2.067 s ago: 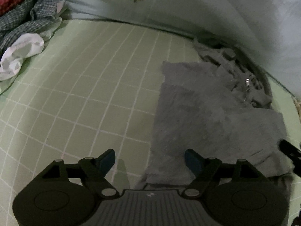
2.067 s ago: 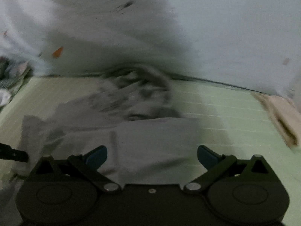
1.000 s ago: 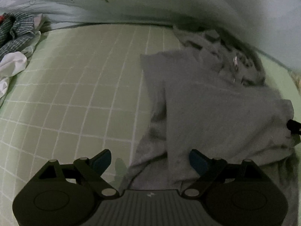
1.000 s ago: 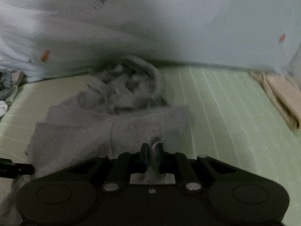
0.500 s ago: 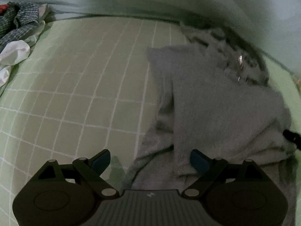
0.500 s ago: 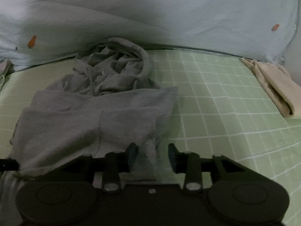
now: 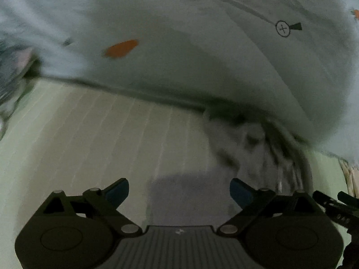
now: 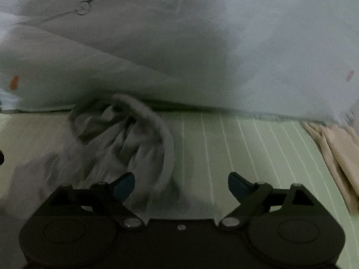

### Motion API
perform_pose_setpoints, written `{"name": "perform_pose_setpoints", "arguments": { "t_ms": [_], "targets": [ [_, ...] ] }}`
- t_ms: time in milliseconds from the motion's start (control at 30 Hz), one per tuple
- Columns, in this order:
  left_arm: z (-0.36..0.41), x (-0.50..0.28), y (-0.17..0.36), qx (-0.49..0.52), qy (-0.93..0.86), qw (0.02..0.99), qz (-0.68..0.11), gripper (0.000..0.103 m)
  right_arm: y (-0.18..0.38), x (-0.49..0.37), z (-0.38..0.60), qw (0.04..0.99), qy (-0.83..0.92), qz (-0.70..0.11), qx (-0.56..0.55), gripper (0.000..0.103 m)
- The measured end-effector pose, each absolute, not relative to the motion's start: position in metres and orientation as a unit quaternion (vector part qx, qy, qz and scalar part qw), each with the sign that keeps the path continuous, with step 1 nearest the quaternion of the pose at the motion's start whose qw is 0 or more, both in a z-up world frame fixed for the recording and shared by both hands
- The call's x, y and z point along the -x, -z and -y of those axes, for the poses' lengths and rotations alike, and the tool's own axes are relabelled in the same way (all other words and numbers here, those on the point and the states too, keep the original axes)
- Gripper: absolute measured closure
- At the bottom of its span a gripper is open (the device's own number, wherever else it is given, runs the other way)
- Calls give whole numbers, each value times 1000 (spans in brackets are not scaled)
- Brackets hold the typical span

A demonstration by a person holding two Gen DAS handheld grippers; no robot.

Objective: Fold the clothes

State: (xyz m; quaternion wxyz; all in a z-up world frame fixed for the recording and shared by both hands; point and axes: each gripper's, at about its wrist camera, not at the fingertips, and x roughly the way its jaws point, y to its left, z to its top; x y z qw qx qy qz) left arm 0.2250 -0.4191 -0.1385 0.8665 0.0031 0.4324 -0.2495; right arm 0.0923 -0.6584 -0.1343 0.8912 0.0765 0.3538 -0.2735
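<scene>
A grey hooded sweatshirt (image 7: 242,157) lies on the green checked bed sheet (image 7: 89,134), its hood bunched toward the back. My left gripper (image 7: 179,190) is open and empty over the garment's near left edge. In the right wrist view the hood (image 8: 125,139) is crumpled at left centre, and my right gripper (image 8: 181,185) is open and empty just in front of it, over the garment's right edge. The right gripper's tip (image 7: 332,201) shows at the right edge of the left wrist view. Both views are motion-blurred.
A pale blue duvet (image 7: 202,56) with carrot prints is heaped along the back of the bed. A beige folded cloth (image 8: 336,157) lies at the right. A pile of checked clothes (image 7: 11,71) sits at the far left.
My right gripper has let go of the sweatshirt edge and opened wide. Both grippers have moved forward toward the hood and duvet; the left stayed open.
</scene>
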Motion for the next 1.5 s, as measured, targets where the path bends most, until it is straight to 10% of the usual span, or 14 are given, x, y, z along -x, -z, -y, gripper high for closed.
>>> {"name": "perform_pose_setpoints", "arguments": {
  "t_ms": [433, 1067, 1500],
  "targets": [
    [530, -297, 205, -127, 195, 873, -428, 6, 156, -170, 727, 878, 302, -365, -70, 11],
    [410, -165, 66, -75, 151, 945, -279, 6, 52, -7, 646, 895, 379, -228, -55, 12],
    [327, -89, 93, -84, 173, 921, -338, 6, 62, 58, 601, 891, 373, -252, -51, 12]
  ]
}}
